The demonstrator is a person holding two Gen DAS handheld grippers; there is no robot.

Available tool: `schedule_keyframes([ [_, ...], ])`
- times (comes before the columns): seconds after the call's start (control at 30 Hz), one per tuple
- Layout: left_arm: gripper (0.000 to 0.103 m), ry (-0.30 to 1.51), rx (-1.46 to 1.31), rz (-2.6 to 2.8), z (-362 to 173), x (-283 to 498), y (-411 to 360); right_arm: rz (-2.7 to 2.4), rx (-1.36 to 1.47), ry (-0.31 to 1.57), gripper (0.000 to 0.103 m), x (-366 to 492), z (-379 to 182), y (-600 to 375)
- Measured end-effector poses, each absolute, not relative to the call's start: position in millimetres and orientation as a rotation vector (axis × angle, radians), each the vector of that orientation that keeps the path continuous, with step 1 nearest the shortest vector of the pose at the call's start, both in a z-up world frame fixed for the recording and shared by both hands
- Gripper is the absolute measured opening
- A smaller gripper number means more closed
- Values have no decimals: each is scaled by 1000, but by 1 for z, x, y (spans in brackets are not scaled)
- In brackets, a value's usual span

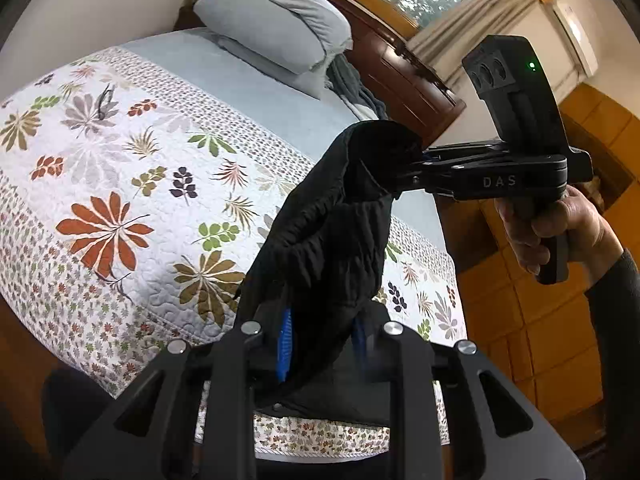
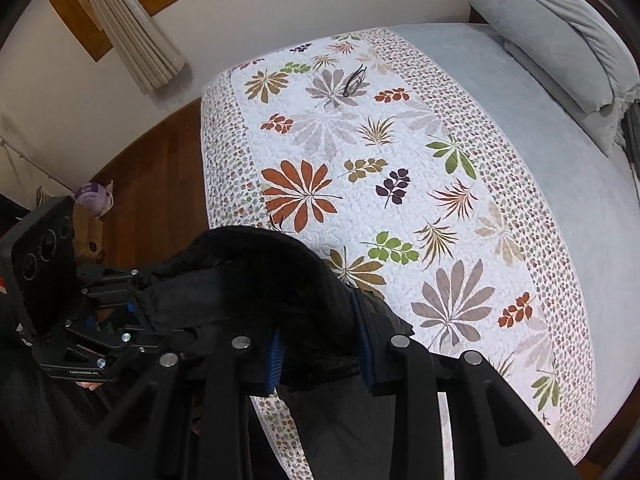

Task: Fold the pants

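Note:
The black pants (image 1: 332, 236) hang in the air above the near edge of the bed, stretched between both grippers. My left gripper (image 1: 322, 344) is shut on one end of the cloth, which bunches between its blue pads. My right gripper (image 1: 404, 172) comes in from the right and is shut on the other end. In the right wrist view the pants (image 2: 248, 292) run from my right gripper (image 2: 320, 356) leftward to the left gripper (image 2: 138, 312). The lower part of the pants hangs out of sight.
The bed carries a white floral quilt (image 1: 120, 184) and a pale blue sheet (image 1: 248, 84). Grey pillows (image 1: 272, 24) lie at its head by a wooden headboard (image 1: 400, 68). A thin dark object (image 2: 354, 80) lies on the quilt. Wooden floor (image 2: 160, 184) flanks the bed.

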State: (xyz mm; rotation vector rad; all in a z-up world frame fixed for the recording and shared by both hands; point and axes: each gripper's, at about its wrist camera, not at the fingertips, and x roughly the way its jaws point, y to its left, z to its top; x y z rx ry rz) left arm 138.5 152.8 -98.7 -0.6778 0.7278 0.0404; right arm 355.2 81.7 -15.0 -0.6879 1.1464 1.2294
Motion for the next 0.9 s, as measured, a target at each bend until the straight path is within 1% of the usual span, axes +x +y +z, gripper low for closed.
schedule_keyframes([
  [0.47, 22, 750, -549, 5, -88, 153, 107, 1270, -661, 1078, 31, 363, -14, 34],
  [0.9, 22, 783, -454, -48, -89, 169, 61, 1280, -667, 1032, 31, 369, -21, -13],
])
